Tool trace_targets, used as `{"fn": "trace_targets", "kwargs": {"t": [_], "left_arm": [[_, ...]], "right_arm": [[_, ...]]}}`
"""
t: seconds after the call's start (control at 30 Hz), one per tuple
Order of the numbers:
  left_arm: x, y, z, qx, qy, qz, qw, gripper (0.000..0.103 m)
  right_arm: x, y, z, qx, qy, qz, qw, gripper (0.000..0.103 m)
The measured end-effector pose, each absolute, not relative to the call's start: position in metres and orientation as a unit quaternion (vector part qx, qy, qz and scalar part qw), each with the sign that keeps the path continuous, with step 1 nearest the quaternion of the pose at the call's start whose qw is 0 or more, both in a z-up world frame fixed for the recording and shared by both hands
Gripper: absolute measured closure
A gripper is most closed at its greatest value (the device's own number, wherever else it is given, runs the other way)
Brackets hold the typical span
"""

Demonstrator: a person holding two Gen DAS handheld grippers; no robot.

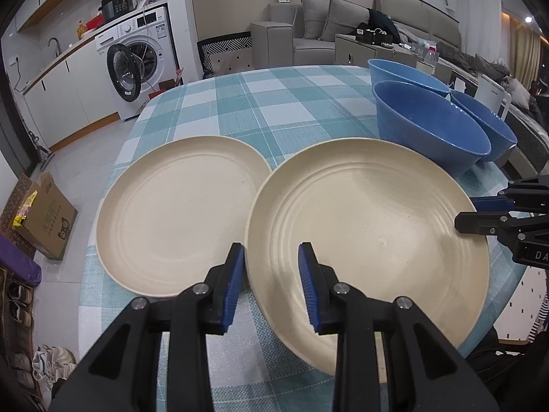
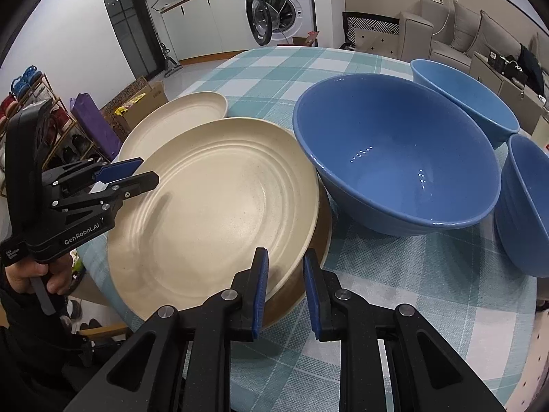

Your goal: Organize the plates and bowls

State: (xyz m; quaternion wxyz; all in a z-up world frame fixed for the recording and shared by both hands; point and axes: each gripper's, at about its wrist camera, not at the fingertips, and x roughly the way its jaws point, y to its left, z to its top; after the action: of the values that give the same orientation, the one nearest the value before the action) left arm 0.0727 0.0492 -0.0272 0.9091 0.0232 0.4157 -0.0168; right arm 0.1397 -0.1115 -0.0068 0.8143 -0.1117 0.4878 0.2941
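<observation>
The left tongs (image 1: 271, 257) pinch the near rim of a cream plate (image 1: 367, 237), one pad inside the rim and one outside, while the right tongs (image 2: 284, 267) clamp its opposite edge, so it tilts with its face up, raised on the right tongs' side. A second cream plate (image 1: 178, 213) lies flat just left of the left tongs. Three blue bowls (image 2: 394, 158) sit upright beyond the right tongs on the checked tablecloth (image 1: 260, 110)

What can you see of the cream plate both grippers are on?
The near cream plate is round, speckled matte, with ringed steps and a raised rim. It is empty and tilted, lifted off the checked tablecloth. The left gripper and right gripper pinch opposite rim edges. A second plate sits behind it.
</observation>
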Motion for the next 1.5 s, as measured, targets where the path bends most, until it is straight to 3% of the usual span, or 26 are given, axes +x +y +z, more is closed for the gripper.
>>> {"fn": "trace_targets", "kwargs": {"t": [0.8, 1.13, 1.23, 1.3, 1.43, 1.5], "left_arm": [[0.075, 0.032, -0.039, 0.066, 0.427, -0.020, 0.902, 0.073], [0.076, 0.032, -0.039, 0.062, 0.431, -0.027, 0.900, 0.067], [0.076, 0.034, -0.038, 0.052, 0.433, -0.033, 0.899, 0.065], [0.076, 0.035, -0.037, 0.045, 0.434, -0.037, 0.899, 0.063], [0.072, 0.039, -0.027, 0.025, 0.422, -0.048, 0.905, 0.047], [0.068, 0.042, -0.019, 0.017, 0.412, -0.053, 0.910, 0.046]], "right_arm": [[0.141, -0.107, -0.020, -0.158, 0.490, 0.259, 0.817, 0.082], [0.145, -0.105, -0.024, -0.157, 0.493, 0.263, 0.815, 0.078], [0.145, -0.105, -0.024, -0.149, 0.494, 0.273, 0.811, 0.067], [0.145, -0.105, -0.023, -0.142, 0.493, 0.282, 0.811, 0.052], [0.143, -0.105, -0.016, -0.135, 0.485, 0.288, 0.814, 0.032], [0.142, -0.105, -0.013, -0.131, 0.480, 0.293, 0.816, 0.021]]}}
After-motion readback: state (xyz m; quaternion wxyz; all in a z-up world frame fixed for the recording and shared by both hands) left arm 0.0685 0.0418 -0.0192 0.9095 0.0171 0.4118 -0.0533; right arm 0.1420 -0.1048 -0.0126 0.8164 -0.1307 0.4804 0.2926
